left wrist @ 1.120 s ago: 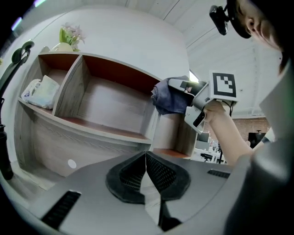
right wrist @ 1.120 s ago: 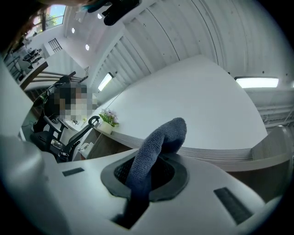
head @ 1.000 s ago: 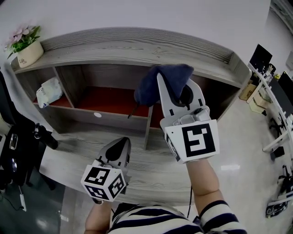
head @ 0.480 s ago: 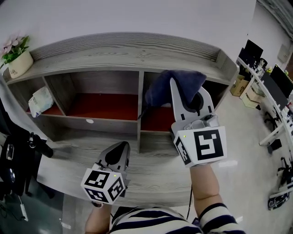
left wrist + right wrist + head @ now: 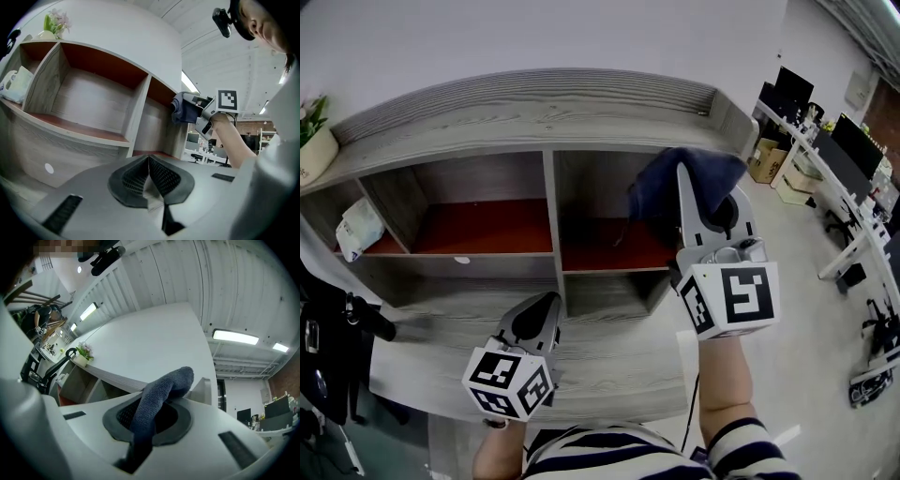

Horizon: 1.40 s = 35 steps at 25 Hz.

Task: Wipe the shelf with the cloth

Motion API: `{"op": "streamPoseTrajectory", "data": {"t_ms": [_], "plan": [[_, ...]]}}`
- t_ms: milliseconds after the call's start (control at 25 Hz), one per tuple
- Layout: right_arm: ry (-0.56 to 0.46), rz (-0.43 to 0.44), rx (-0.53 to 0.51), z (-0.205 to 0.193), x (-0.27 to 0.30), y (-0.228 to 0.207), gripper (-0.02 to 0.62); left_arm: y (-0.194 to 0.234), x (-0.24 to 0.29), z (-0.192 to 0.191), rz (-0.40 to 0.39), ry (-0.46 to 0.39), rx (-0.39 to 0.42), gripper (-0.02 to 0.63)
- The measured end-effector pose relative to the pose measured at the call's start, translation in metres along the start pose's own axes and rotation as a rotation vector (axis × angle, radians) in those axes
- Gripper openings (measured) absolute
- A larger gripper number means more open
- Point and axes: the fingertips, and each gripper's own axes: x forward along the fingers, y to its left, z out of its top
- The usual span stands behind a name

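The right gripper (image 5: 149, 417) squeezed a dark blue fuzzy cloth (image 5: 664, 184) near the grey wooden shelf (image 5: 534, 111). The left gripper (image 5: 149, 162) was pinched closed, empty.

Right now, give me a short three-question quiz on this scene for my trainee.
1. True or false: the left claw is shut on nothing.
2. The right claw grips: A) a blue cloth, B) a sponge, C) a bottle?
3. Fill in: seen from the head view, the white packet lies in the shelf's ____ end compartment.
Key: 1 true; 2 A; 3 left.
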Motion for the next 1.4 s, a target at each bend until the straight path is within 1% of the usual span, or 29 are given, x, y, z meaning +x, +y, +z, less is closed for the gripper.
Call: {"op": "streamPoseTrajectory", "data": {"t_ms": [320,480,600,720,840,960,1200,1400], "plan": [[0.044,-0.127,-0.008,-0.008,-0.019,-0.048,0.044,-0.016,0.013,-0.004,-0.052,0.016,0.008,0.018],[0.059,-0.171,-0.009,-0.013,-0.027,-0.068,0.044,-0.022,0.017,-0.004,-0.066,0.018,0.009,0.018],[0.066,-0.179,-0.009,-0.014,-0.029,-0.072,0.044,-0.026,0.018,-0.004,-0.073,0.018,0.008,0.017],[0.071,-0.168,0.002,-0.013,-0.031,-0.070,0.044,-0.030,0.018,-0.004,-0.078,0.019,0.009,0.018],[0.047,-0.150,0.049,-0.008,-0.036,-0.069,0.044,-0.031,0.018,-0.005,-0.078,0.020,0.009,0.018],[0.019,-0.145,0.047,0.001,-0.042,-0.070,0.044,-0.028,0.017,-0.006,-0.066,0.022,0.007,0.018],[0.013,-0.180,0.055,0.008,-0.048,-0.078,0.044,-0.028,0.016,-0.004,-0.064,0.012,0.010,0.018],[0.030,-0.196,0.054,0.003,-0.049,-0.084,0.044,-0.027,0.014,-0.007,-0.064,0.019,0.003,0.018]]}}
